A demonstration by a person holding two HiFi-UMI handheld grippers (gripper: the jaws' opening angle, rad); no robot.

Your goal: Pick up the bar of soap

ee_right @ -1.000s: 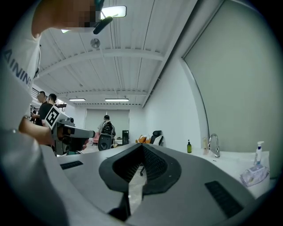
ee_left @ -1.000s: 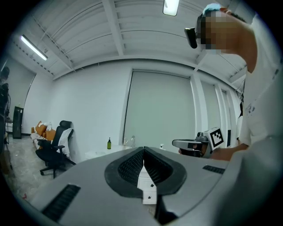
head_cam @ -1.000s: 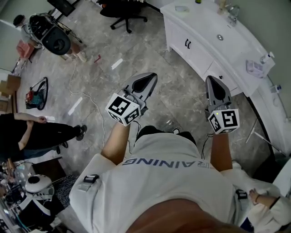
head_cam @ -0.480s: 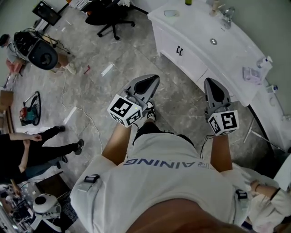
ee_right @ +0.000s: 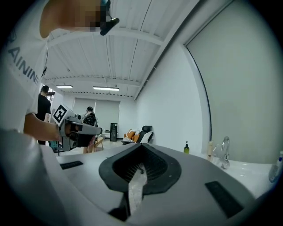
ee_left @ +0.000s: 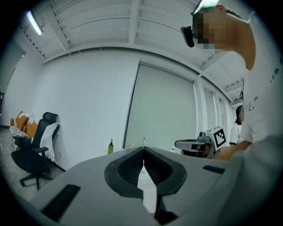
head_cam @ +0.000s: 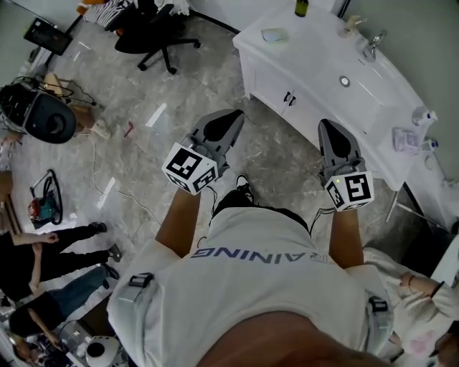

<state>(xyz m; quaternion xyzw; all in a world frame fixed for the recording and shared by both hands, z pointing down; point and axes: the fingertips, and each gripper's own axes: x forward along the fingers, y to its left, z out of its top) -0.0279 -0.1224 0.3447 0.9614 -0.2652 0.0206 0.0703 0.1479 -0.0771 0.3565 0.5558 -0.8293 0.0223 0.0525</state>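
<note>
A white vanity counter (head_cam: 319,54) stands ahead on the right in the head view. On its far end lies a small pale oval thing (head_cam: 275,34), possibly the soap; it is too small to be sure. My left gripper (head_cam: 233,116) is held level over the marble floor, short of the cabinet, jaws together and empty. My right gripper (head_cam: 328,126) hovers near the cabinet front, also shut and empty. The left gripper view shows its own closed tips (ee_left: 143,149) and the right gripper (ee_left: 194,145) beside it. In the right gripper view the tips (ee_right: 142,145) meet.
A faucet (head_cam: 373,39), a sink drain (head_cam: 345,81), a green bottle (head_cam: 302,7) and a white bottle (head_cam: 423,115) are on the counter. A black office chair (head_cam: 147,32) stands at the back left. People (head_cam: 43,251) stand at the left, and cables trail over the floor.
Both grippers have travelled forward with the person towards the vanity. The counter's far end with the pale oval thing has come further into view. Both stayed shut.
</note>
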